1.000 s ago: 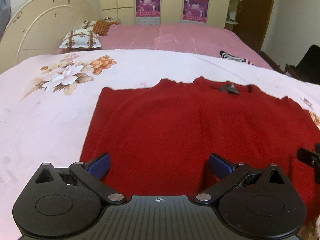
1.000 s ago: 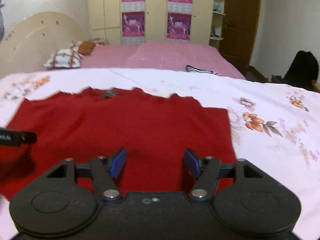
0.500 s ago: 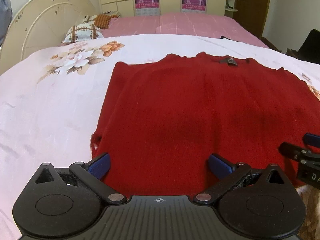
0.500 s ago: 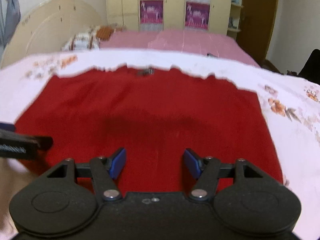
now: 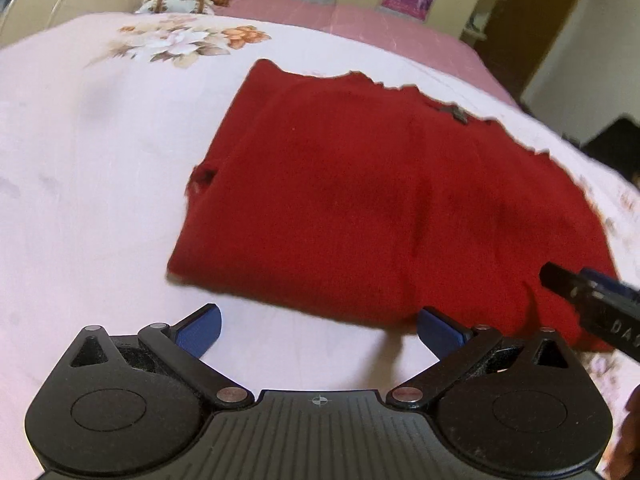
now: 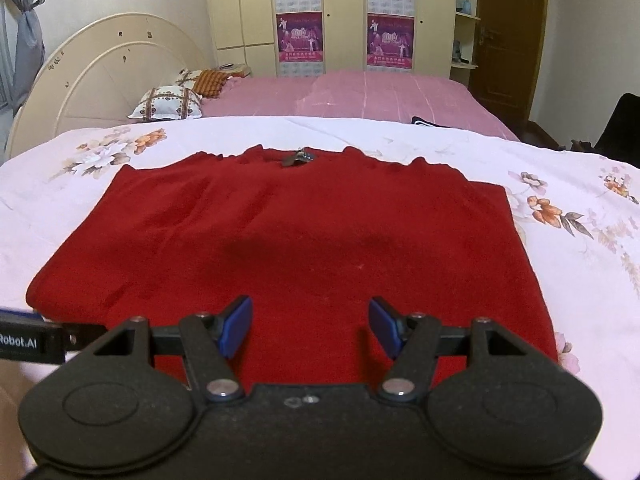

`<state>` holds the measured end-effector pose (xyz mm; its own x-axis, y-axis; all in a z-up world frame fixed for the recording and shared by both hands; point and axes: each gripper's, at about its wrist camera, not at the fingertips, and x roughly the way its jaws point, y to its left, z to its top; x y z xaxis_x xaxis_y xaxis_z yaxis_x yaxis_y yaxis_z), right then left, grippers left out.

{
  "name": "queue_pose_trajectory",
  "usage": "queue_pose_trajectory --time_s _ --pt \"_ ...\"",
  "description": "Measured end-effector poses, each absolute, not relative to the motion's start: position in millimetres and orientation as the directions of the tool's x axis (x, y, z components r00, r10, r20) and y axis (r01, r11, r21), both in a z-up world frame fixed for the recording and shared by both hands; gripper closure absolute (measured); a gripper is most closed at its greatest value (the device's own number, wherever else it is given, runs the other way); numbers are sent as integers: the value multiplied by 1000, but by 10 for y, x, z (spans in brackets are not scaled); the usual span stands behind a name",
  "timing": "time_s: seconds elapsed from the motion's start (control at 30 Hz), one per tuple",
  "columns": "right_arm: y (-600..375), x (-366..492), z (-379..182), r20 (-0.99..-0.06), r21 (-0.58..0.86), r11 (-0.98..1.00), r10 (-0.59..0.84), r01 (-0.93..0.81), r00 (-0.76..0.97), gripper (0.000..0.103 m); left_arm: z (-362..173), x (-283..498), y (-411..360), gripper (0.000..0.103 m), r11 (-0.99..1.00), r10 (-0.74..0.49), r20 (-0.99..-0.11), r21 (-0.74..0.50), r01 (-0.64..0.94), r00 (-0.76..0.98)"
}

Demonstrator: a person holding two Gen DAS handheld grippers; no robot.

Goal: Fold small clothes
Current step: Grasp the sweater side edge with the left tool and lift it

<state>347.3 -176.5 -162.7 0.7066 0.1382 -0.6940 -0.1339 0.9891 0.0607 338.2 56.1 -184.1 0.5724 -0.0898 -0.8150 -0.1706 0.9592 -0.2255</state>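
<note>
A red knitted sweater [image 5: 384,208] lies flat on the pale floral bedspread [image 5: 88,184], sleeves folded in, its neck label at the far edge. My left gripper [image 5: 320,330] is open, its blue pads just in front of the sweater's near hem over bare bedspread, nothing between them. In the right wrist view the same sweater [image 6: 304,240] fills the middle, and my right gripper [image 6: 310,326] stands open above its near part, nothing held. The right gripper's finger [image 5: 588,298] shows at the right edge of the left wrist view, over the sweater's corner.
A second bed with a pink cover [image 6: 360,96] lies beyond, with patterned pillows [image 6: 166,102] and a striped garment [image 6: 434,123] on it. A cream headboard [image 6: 104,72] is at the left, wardrobes with posters [image 6: 344,36] behind, a brown door [image 6: 508,32] at the right.
The left gripper has drawn back toward the sweater's near hem and rolled, so its pads now hover over bedspread instead of red fabric. The right gripper shifted sideways over the sweater. Both stayed open.
</note>
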Motion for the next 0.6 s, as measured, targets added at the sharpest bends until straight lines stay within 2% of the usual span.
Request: queue_pose_trajectory --time_s 0.27,0.47,0.6 --pt "-1771 3452 -1659 -693 73 988 146 -133 706 40 -1995 3270 898 0 769 -238 -674 -570 -287 699" --pt "-1746 3499 -1687 -679 83 987 159 -139 717 40 -2171 3421 1012 0 654 -228 -560 -694 -301 796" --pt "-1717 3575 -1704 -657 90 985 168 -145 735 41 -2248 3551 1019 0 619 -194 -512 -726 -301 837"
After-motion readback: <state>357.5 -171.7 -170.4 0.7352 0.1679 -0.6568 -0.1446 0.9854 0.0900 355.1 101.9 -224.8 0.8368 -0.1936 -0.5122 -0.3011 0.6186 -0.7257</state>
